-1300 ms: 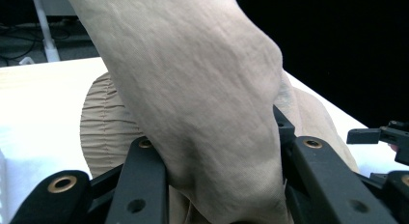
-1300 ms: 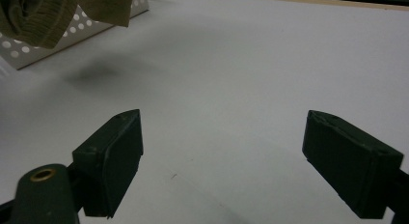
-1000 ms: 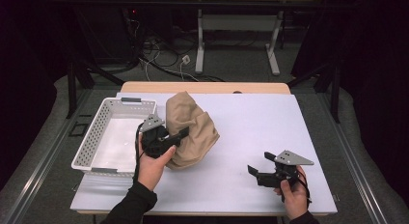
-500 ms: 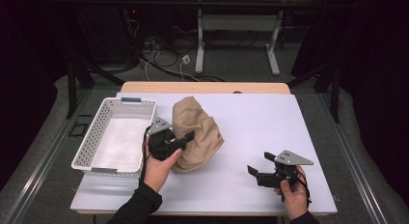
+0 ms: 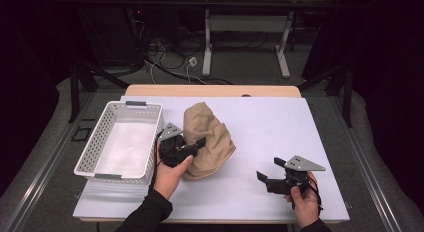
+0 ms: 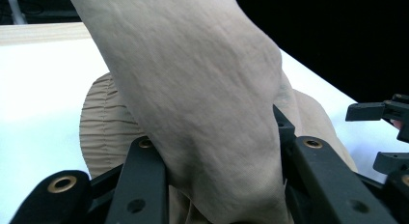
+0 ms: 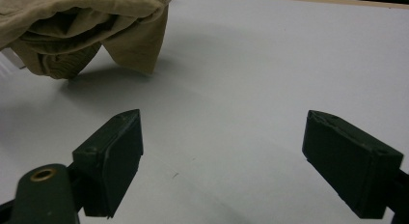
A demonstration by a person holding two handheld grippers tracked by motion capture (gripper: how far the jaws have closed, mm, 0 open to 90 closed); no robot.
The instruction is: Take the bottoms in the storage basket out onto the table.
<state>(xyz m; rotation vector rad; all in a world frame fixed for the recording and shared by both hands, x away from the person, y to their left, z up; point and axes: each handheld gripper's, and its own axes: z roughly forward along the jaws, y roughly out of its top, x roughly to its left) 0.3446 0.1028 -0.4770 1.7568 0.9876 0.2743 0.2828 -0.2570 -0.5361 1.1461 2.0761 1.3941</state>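
Two grippers work over the bench (image 5: 280,117). The left gripper (image 5: 192,147) has its jaws clamped on the tan cloth (image 5: 207,137), right of the white basket (image 5: 107,137). The right gripper (image 5: 270,169), jaws spread wide and empty, sits near right, well apart.

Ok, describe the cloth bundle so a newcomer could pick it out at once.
Start at the white table, then find the white perforated basket on its left side. Just right of it sits a crumpled tan garment, clamped by the left gripper. It is the only soft, tan thing there.

Bright overhead light, dark surroundings, soft shadows, slight close-up blur.
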